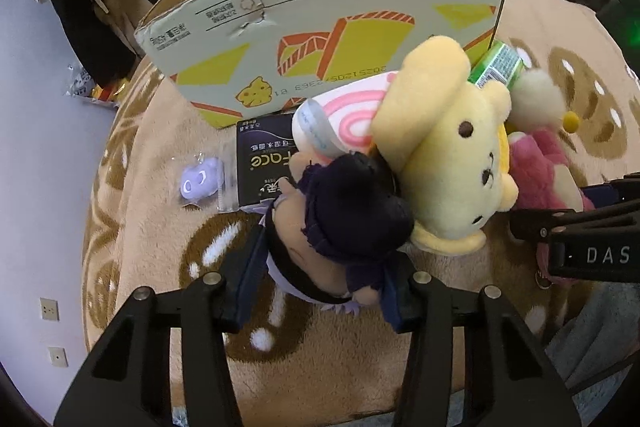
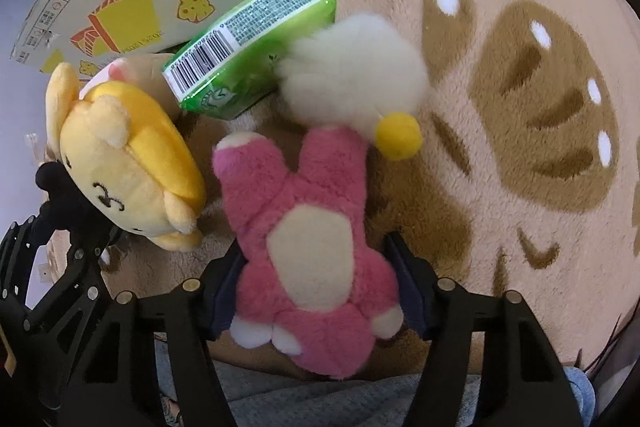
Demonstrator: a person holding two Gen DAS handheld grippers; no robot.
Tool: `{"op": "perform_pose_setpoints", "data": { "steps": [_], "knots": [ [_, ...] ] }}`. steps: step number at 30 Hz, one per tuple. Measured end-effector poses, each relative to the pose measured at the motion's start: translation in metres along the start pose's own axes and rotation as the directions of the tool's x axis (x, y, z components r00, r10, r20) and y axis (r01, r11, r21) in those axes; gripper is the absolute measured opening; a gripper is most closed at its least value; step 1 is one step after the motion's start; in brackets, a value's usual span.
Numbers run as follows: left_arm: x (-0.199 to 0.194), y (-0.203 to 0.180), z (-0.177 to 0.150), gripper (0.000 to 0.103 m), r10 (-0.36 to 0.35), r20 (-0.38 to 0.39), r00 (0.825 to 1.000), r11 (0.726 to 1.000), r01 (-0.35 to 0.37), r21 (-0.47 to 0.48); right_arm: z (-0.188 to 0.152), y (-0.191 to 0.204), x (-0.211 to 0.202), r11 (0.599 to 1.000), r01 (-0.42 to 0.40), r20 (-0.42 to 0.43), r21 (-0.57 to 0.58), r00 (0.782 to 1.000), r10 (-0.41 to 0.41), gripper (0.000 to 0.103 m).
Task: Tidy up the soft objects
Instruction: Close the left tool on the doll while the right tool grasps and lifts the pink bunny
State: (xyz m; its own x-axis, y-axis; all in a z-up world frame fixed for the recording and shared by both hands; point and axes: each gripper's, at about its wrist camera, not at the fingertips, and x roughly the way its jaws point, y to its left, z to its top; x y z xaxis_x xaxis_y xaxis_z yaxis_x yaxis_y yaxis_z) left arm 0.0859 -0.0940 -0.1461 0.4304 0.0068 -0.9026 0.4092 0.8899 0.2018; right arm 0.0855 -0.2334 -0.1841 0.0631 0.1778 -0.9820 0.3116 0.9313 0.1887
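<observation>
Left gripper (image 1: 324, 291) clamped on the dark-haired doll (image 1: 340, 227), pads pressing both flanks, doll's long axis running away from the claw toward the far side. Right gripper (image 2: 316, 291) likewise closed around the pink plush bear (image 2: 304, 227), squeezing its lower body, head near the camera, legs stretching away. Both claws pointing steeply down at the beige rug (image 2: 520, 187).

Moving outward: cardboard box (image 1: 320, 27) standing at the far edge of the rug, open top facing up, directly beyond the left claw and far-left of the right one. Probably the destination, so left hand nearer, right hand with a longer diagonal reach. Lift first, then carry forward and over the near wall of the box.

In the way: yellow bear plush (image 1: 448, 155) lying between the two grips, touching the doll's hair and leaning against the pink-swirl pouch (image 1: 344, 119). Green tissue pack (image 2: 252, 47) propped against the box, just beyond the bear's feet. White fluffy pompom toy (image 2: 356, 75) touching the pink legs, yellow ball (image 2: 398, 135) beside it. Black tissue pack (image 1: 260, 159) flat by the box; small lilac packet (image 1: 200, 183) further left, well clear. Risk, at a guess: dragging the yellow bear along on the lift.
</observation>
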Motion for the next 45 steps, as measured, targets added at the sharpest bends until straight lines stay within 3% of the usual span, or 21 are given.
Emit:
{"op": "perform_pose_setpoints", "data": {
  "steps": [11, 19, 23, 27, 34, 37, 45],
  "knots": [
    [-0.025, 0.023, -0.004, 0.048, -0.014, 0.057, 0.998, 0.995, 0.019, -0.098, 0.001, 0.001, -0.013, 0.998, 0.015, 0.096, -0.058, 0.995, -0.010, 0.064],
    [-0.043, 0.028, -0.013, 0.049, 0.014, 0.104, 0.995, 0.993, -0.002, -0.114, 0.000, 0.001, -0.040, 0.995, 0.026, 0.223, -0.093, 0.975, -0.005, 0.064],
    [-0.055, 0.029, -0.018, 0.049, 0.027, 0.137, 0.990, 0.993, -0.010, -0.117, -0.013, 0.003, -0.072, 0.992, 0.041, 0.303, -0.119, 0.953, -0.003, 0.064],
    [-0.071, 0.032, -0.022, 0.049, 0.044, 0.195, 0.980, 0.991, -0.018, -0.133, -0.026, 0.017, -0.097, 0.984, 0.056, 0.403, -0.169, 0.915, 0.017, 0.064],
    [-0.098, 0.036, -0.031, 0.049, 0.092, 0.289, 0.953, 0.986, -0.046, -0.163, -0.044, 0.035, -0.135, 0.973, 0.068, 0.555, -0.221, 0.829, 0.068, 0.064],
    [-0.112, 0.042, -0.035, 0.049, 0.053, 0.323, 0.945, 0.982, 0.008, -0.186, -0.056, 0.037, -0.153, 0.973, 0.074, 0.618, -0.217, 0.783, 0.078, 0.064],
    [-0.145, 0.052, -0.038, 0.049, 0.095, 0.415, 0.905, 0.979, -0.010, -0.202, -0.073, 0.044, -0.181, 0.961, 0.055, 0.698, -0.272, 0.699, 0.158, 0.065]
  ]
}}
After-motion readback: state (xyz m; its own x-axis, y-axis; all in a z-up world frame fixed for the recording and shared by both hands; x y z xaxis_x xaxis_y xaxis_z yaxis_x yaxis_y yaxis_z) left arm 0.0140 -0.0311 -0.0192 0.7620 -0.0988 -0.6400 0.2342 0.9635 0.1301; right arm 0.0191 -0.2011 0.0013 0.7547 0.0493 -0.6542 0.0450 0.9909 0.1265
